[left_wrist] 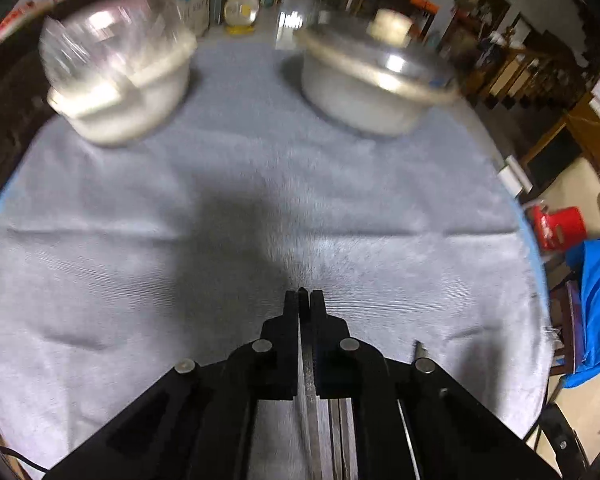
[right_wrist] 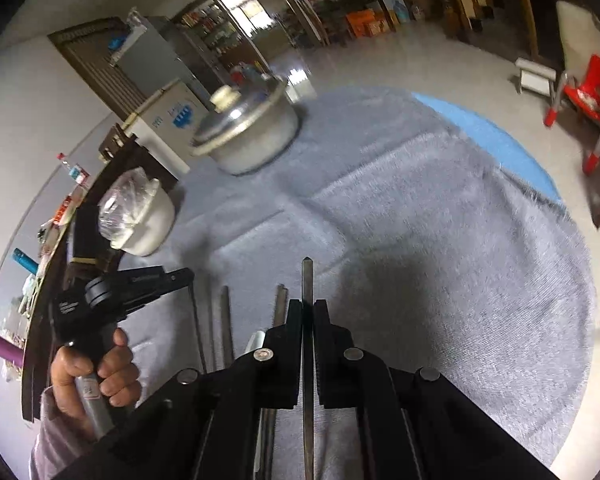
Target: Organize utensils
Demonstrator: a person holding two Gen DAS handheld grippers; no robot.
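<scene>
Left gripper [left_wrist: 304, 300] clamped on chopstick [left_wrist: 309, 364]. Right gripper [right_wrist: 308, 308] clamped on another chopstick [right_wrist: 307, 280]. More chopsticks [right_wrist: 225, 320] lie on grey cloth [right_wrist: 440, 220], left of right gripper.

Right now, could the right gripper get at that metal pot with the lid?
Probably not yet: the right gripper is already shut on a chopstick. The cloth up to the metal pot lies bare.

Ahead of my tongs the grey fuzzy cloth [left_wrist: 236, 184] lies bare across its whole middle, wide enough to pass through. At its far edge stand a white bowl under a clear domed cover [left_wrist: 116, 68] and a lidded aluminium pot [left_wrist: 376, 76], well apart, with open cloth between them.
</scene>
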